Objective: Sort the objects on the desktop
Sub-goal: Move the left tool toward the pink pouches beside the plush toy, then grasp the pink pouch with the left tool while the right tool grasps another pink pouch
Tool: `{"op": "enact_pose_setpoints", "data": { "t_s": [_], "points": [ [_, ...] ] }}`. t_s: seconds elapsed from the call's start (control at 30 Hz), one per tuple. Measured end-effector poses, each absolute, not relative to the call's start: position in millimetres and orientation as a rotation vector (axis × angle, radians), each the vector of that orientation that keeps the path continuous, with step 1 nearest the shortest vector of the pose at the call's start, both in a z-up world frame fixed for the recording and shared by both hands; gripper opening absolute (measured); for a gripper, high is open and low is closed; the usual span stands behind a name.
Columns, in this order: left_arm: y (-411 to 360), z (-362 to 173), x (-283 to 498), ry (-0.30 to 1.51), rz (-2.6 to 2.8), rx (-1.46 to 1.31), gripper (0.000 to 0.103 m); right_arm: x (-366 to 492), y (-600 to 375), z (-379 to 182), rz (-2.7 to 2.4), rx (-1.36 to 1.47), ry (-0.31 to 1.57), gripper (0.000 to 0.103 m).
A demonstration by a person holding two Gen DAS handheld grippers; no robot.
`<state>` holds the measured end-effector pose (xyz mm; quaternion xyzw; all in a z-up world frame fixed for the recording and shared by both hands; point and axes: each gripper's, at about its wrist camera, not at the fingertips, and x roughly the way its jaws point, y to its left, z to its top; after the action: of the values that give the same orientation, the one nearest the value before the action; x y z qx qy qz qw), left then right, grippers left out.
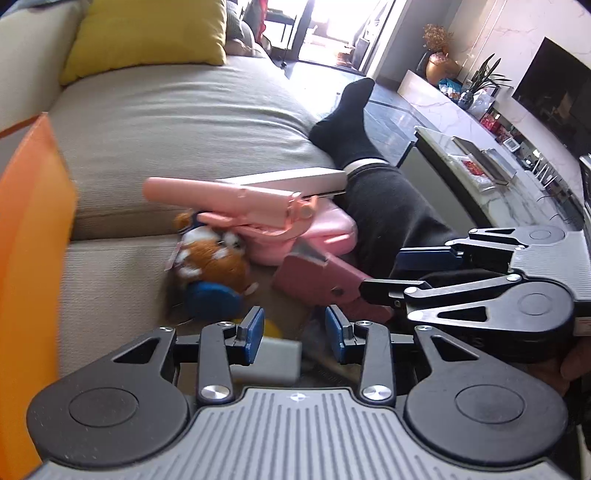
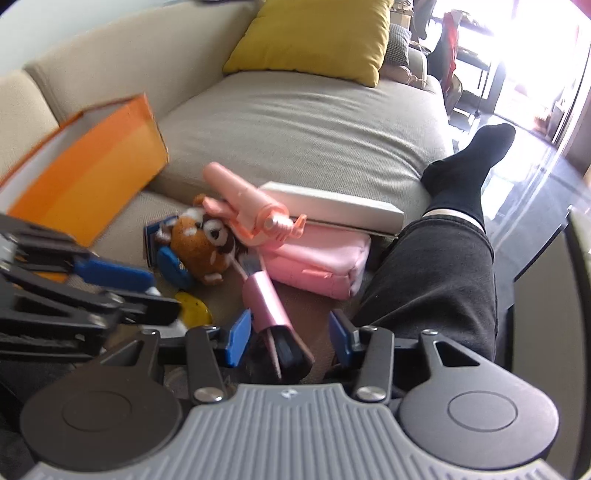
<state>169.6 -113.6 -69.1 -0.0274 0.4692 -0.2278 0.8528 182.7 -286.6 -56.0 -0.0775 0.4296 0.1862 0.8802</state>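
Observation:
A heap of small things lies on the beige sofa [image 2: 295, 122]: a brown and white plush toy [image 2: 207, 243], a pink folding stick [image 2: 240, 199], a pink pouch [image 2: 321, 262], a white flat box [image 2: 332, 210] and a yellow piece [image 2: 194, 310]. My right gripper [image 2: 288, 338] is open. A pink brush case [image 2: 262, 295] with a black end lies between its pads, with a gap on the right side. My left gripper [image 1: 295, 332] is open over a blurred grey-white block [image 1: 277, 356] and the yellow piece [image 1: 272, 326]. The right gripper [image 1: 399, 275] shows beside it, by the brush case [image 1: 321, 277].
An open orange box [image 2: 92, 184] stands on the sofa left of the heap. A person's leg [image 2: 436, 273] in dark trousers and a black sock lies right of it. A yellow cushion [image 2: 314, 33] sits at the back. A marble-topped table [image 1: 498, 184] stands to the right.

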Motion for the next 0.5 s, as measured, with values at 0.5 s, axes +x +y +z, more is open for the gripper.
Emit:
{"op": "enact_pose_setpoints", "data": {
  "t_s": [0.5],
  "points": [
    [-161.0, -103.1, 233.2, 1.227, -0.328, -0.287, 0.056, 235.3, -284.0, -86.8, 0.673, -0.725, 0.840, 0.048]
  ]
}}
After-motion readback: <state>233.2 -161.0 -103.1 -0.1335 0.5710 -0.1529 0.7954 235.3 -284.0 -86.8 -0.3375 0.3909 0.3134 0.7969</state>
